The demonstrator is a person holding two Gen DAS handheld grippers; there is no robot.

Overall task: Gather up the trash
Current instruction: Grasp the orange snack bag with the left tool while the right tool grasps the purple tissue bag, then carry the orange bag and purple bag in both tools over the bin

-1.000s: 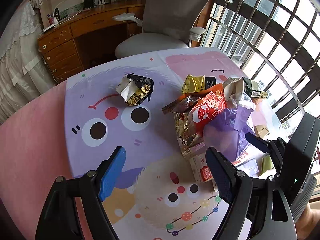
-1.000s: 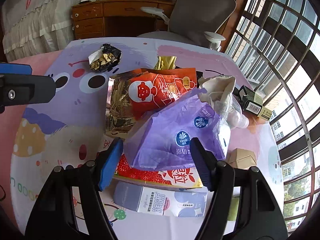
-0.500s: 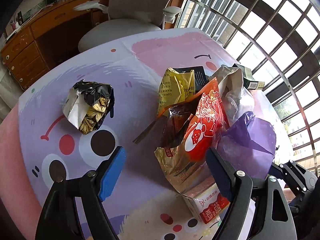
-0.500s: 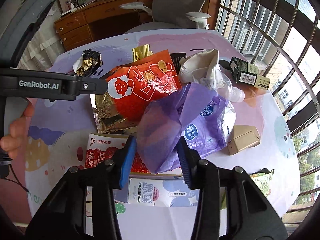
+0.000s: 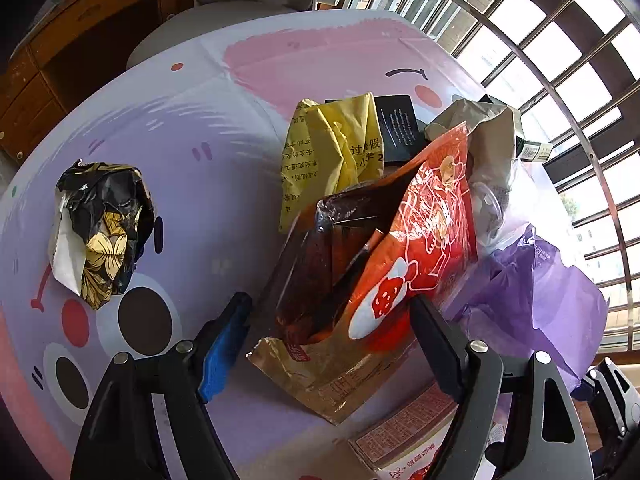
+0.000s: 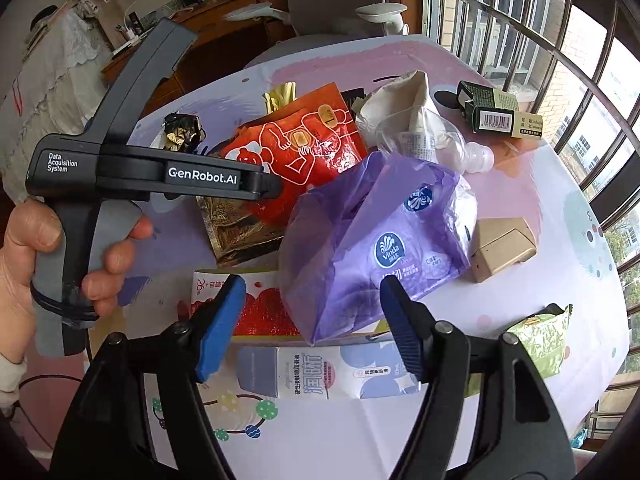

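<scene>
Where the trash is heaped at the centre of the table (image 6: 520, 184), much of it is hidden by overlap. In the left wrist view the left tongs (image 5: 330, 344) are spread wide around the gold foil bag (image 5: 336, 372), over which the red snack bag (image 5: 420, 240) is laid; whether the pads touch it cannot be told. A crumpled black wrapper (image 5: 104, 228) is seen apart at the left edge. In the right wrist view the right tongs (image 6: 312, 328) are held wide about the lower end of the purple tissue pack (image 6: 380, 240), by which a red box (image 6: 256, 308) is largely covered. The white carton (image 6: 328, 372) is partly blocked by both pads.
</scene>
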